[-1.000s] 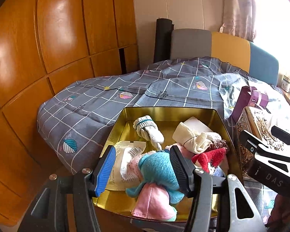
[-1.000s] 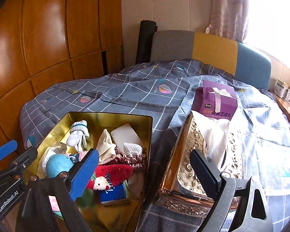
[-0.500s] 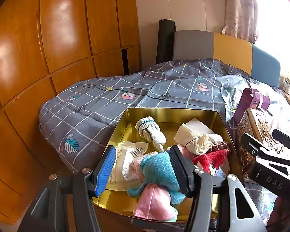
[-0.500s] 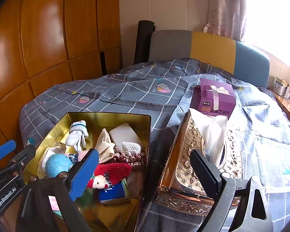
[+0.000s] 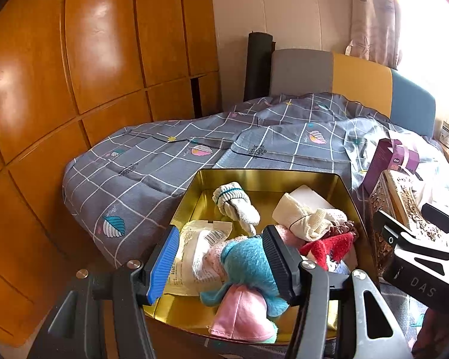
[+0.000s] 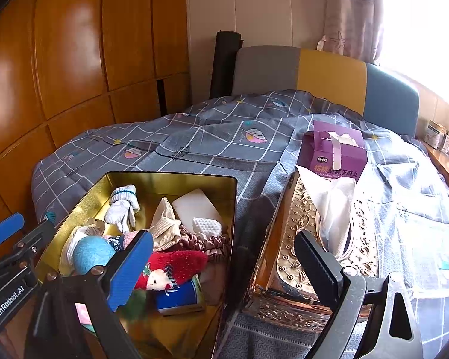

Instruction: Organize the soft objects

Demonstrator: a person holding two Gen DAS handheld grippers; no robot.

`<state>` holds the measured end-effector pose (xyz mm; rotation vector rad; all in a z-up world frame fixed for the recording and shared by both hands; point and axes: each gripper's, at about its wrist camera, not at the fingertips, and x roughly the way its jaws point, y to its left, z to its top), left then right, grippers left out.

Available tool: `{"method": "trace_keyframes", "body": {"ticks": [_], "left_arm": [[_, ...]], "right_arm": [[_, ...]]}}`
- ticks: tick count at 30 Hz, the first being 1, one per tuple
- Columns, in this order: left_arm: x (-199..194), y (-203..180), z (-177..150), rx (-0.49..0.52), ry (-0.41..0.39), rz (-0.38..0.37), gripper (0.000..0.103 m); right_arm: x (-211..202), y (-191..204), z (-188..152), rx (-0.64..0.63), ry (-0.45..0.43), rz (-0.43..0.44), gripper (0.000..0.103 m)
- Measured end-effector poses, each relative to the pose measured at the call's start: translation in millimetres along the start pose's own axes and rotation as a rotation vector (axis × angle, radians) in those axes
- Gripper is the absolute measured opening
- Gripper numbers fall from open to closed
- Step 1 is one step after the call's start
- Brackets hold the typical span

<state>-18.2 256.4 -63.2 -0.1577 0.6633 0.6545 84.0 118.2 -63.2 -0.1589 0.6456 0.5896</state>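
Pink cloth (image 5: 239,314) partly behind jaws

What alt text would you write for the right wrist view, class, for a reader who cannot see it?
An open right gripper hangs over a bed, between a gold tin of soft things and a gold tissue box. The tin holds a white glove, a red sock and a blue ball; a purple box stands behind.
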Motion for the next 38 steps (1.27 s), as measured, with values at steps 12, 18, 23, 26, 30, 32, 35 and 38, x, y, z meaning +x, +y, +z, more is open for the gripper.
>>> {"method": "trace_keyframes", "body": {"ticks": [12,18,23,26,30,32,35,38], "left_arm": [[0.2,1.8,-1.1,-0.005,0.004,0.005,0.058],[-1.2,1.0,-1.1,0.004,-0.014,0.027,0.058],[-1.1,3.7,-0.6,-0.011,-0.013,0.017,0.058],[-1.2,2.7,-1.1,-0.014,-0.013,0.006,0.058],[-0.8,1.1,-2.9,-0.017,-0.017,-0.022,0.058],[-1.7,0.6,-4.3,-0.019,-0.030,-0.024,0.058],[-2.8,-0.1,-4.5,-0.015,-0.039,-0.018,0.058],[-4.0,-1.4,-3.7,-0.007,-0.041,-0.017,0.058]], "right_arm": [[0.1,0.0,-1.5,-0.007,0.003,0.003,0.096],[-0.3,-0.3,-2.4,-0.009,0.001,0.004,0.096],[-0.9,0.1,-2.8,-0.009,-0.002,0.006,0.096],[-1.0,0.2,-2.9,-0.009,-0.001,0.006,0.096],[-1.1,0.5,-3.1,-0.011,0.001,0.006,0.096],[-1.1,0.7,-3.3,-0.014,0.001,0.006,0.096],[-2.1,0.6,-3.7,-0.016,-0.003,0.004,0.096],[-4.7,-0.3,-3.2,-0.015,-0.011,0.005,0.096]]}}
